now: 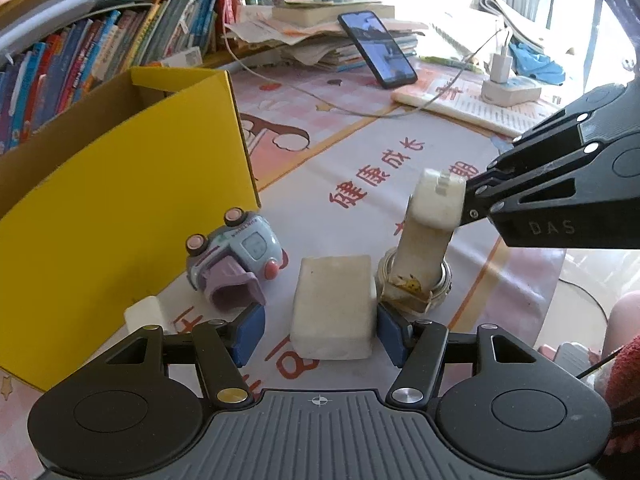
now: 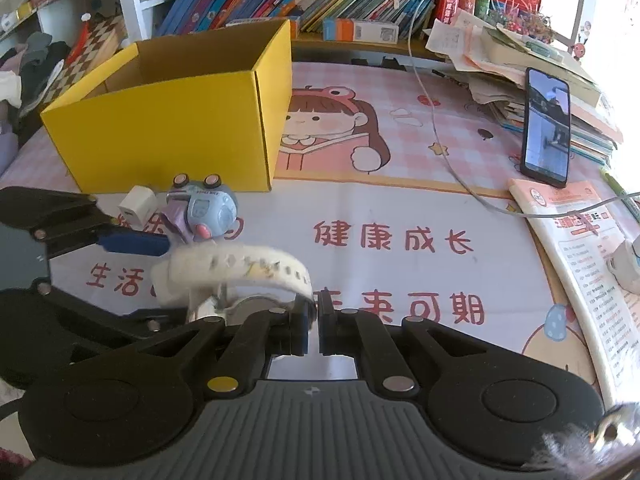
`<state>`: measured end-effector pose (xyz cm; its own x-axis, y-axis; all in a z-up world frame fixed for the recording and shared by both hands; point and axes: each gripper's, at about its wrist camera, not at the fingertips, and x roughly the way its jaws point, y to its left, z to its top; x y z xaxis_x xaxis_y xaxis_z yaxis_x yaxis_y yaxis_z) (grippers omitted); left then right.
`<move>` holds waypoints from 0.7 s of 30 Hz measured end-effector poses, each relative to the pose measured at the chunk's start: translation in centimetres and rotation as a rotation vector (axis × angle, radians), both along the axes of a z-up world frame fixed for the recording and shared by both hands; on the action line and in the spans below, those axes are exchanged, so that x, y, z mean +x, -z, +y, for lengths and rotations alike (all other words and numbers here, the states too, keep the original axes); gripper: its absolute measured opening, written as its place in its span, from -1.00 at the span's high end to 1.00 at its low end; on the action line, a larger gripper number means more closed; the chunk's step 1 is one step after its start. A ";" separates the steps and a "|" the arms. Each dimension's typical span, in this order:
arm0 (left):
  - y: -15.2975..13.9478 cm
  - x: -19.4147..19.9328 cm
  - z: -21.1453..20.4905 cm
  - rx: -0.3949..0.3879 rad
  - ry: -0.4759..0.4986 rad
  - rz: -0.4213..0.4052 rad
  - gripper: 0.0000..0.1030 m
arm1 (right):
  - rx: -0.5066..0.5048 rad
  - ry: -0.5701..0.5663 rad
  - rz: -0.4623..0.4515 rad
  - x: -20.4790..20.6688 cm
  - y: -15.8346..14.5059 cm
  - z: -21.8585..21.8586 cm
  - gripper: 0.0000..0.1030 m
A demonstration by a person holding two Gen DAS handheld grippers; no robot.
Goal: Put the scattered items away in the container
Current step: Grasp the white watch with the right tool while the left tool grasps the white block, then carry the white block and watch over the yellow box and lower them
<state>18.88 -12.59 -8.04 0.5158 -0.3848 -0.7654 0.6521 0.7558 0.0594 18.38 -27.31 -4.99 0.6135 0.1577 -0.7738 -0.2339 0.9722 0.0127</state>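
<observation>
A white block (image 1: pixel 332 308) lies on the printed mat between the blue pads (image 1: pixel 248 332) of my left gripper (image 1: pixel 321 322), which is open; the right pad touches the block and the left pad stands apart. My right gripper (image 1: pixel 466 204) (image 2: pixel 316 316) is shut on the cream strap (image 1: pixel 434 200) of a watch (image 1: pixel 416 276), (image 2: pixel 240 268), whose body rests on the mat beside the block. A blue and purple toy car (image 1: pixel 236 256) (image 2: pixel 204 212) and a small white charger cube (image 1: pixel 144 312) (image 2: pixel 138 206) lie by the open yellow box (image 1: pixel 120 200) (image 2: pixel 172 120).
A phone (image 1: pixel 376 48) (image 2: pixel 546 128) leans on a stack of books and papers at the back. A white cable (image 2: pixel 440 136) crosses the mat to a plug (image 1: pixel 502 66). A booklet (image 2: pixel 576 256) lies at the right. Bookshelves run behind the box.
</observation>
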 end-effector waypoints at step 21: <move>-4.4 -4.1 8.3 -0.187 -0.273 -0.014 0.36 | 0.056 -0.043 -0.041 -1.2 -1.9 1.8 0.91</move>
<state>14.75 -4.28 -3.61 0.6289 -0.3647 -0.6867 0.4243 0.9010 -0.0899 17.22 -25.49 -3.07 0.6361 0.2271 -0.7374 -0.2773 0.9591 0.0562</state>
